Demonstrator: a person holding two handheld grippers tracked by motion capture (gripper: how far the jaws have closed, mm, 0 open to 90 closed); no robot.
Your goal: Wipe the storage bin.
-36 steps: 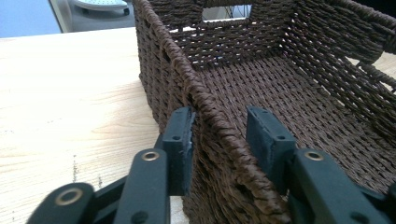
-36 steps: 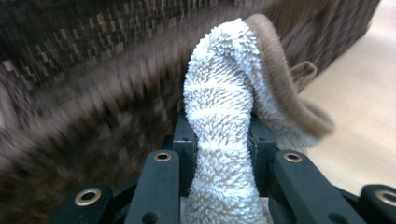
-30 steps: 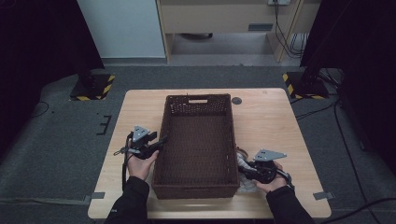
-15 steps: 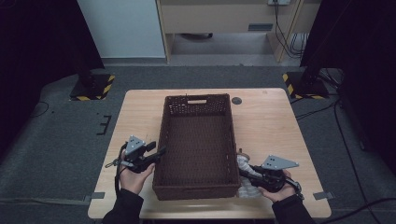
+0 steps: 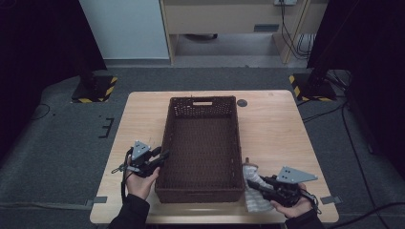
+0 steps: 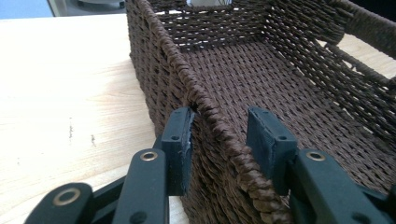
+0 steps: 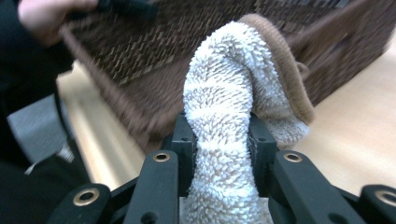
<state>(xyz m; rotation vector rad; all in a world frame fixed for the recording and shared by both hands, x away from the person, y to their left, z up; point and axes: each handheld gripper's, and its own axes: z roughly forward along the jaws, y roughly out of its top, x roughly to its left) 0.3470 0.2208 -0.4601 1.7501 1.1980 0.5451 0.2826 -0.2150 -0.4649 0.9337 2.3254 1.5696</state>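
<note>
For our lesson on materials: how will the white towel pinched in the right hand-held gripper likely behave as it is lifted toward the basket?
The towel will probably flop: above the right hand-held gripper it already bends over in a soft fold. Its fluffy loops suggest it is light and unlikely to slip from the pads. Loose ends may drag or catch on the woven basket rim.

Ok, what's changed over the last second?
The right gripper, shut on the towel, drew back toward the near table edge. The left gripper has just been closing astride the basket wall, one finger touching. Basket unmoved.
</note>
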